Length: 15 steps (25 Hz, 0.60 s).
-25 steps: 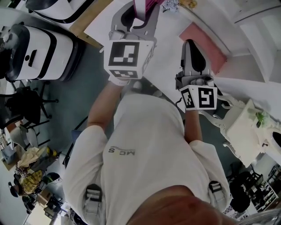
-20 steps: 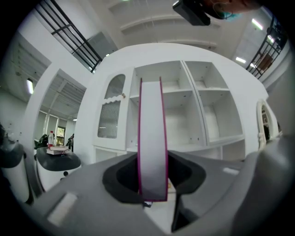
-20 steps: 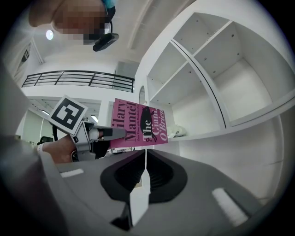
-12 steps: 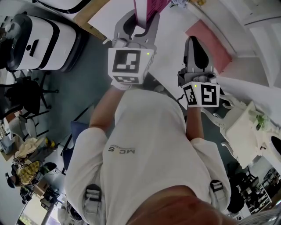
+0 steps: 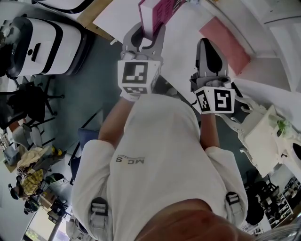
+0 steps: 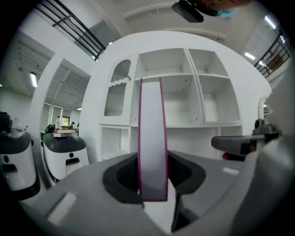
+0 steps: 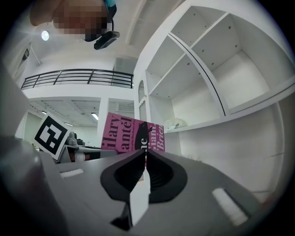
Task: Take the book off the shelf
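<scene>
- Between the jaws of the left gripper (image 5: 146,29) (image 6: 153,196) the book (image 5: 156,11) (image 6: 152,138) is clamped, with a pad pressed against each of its magenta covers.
- Upright in that grip, the book is turned with its pale page edge toward the left gripper view, and a thin magenta line is seen down each side.
- From the right gripper view the book (image 7: 131,136) is seen by its pink cover, on which pale lettering and a dark figure are printed. It is placed left of the white shelf unit (image 7: 207,92) and outside every compartment.
- Behind the book in the left gripper view the shelf unit (image 6: 175,78) is shown farther off, apart from the book.
- To the right of the left gripper the right gripper (image 5: 205,47) (image 7: 144,168) is held, with its jaws brought together and nothing between them.
- On one shelf, beyond the book, a small pale object (image 7: 177,123) is set; what it is cannot be told.
- At the near end of each gripper a marker cube is carried, the left cube (image 5: 138,75) and the right cube (image 5: 215,100).
- Below the cubes in the head view the person's white T-shirt (image 5: 155,155) is seen.
- On the left, a white-and-black machine (image 5: 42,47) (image 6: 64,152) is parked on the grey floor.
- A pink patch (image 5: 225,43) is seen on the white surface at the far right.
</scene>
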Each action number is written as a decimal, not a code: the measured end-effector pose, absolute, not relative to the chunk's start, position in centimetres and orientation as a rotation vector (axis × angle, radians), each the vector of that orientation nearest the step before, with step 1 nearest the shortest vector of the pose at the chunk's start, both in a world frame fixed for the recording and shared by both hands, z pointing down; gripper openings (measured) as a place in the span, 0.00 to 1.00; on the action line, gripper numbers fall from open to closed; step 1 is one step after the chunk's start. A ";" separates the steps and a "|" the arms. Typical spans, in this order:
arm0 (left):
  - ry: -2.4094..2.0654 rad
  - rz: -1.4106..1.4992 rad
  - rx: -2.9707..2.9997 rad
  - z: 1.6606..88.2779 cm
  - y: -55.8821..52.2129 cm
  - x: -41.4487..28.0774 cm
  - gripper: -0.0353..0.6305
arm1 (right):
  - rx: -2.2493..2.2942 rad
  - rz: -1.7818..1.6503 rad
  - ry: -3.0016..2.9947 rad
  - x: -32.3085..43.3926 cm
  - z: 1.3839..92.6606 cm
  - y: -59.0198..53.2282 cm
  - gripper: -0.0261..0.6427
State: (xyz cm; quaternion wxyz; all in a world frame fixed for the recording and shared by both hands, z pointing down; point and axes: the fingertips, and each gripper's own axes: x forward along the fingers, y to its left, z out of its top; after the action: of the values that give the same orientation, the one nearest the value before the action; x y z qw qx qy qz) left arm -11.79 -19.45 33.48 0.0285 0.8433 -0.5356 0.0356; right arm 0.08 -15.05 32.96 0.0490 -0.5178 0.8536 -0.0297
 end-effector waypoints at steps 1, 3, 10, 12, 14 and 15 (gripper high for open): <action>-1.648 0.118 2.591 34.1 -19.3 -11.8 0.26 | -1.582 -0.096 2.602 0.2 33.2 -15.1 0.03; -1.634 0.137 2.574 35.3 -19.1 -11.8 0.26 | -1.592 -0.110 2.603 0.5 33.7 -15.1 0.03; -1.578 0.242 2.521 39.7 -17.6 -11.7 0.26 | -1.644 -0.153 2.606 1.6 35.9 -14.8 0.03; -1.561 0.255 2.505 40.7 -17.1 -11.7 0.26 | -1.663 -0.158 2.610 2.0 36.7 -14.6 0.03; -1.550 0.270 2.494 41.5 -16.7 -11.9 0.26 | -1.678 -0.168 2.616 2.1 37.4 -14.4 0.03; -1.546 0.281 2.491 41.9 -16.6 -12.0 0.26 | -1.683 -0.174 2.622 2.1 37.8 -14.3 0.03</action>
State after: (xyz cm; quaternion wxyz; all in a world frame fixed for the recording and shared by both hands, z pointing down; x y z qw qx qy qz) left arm -11.98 -16.59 41.94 0.0980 0.8418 -0.5222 0.0948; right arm 2.06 -14.26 37.78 0.0107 -0.5394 0.8402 -0.0557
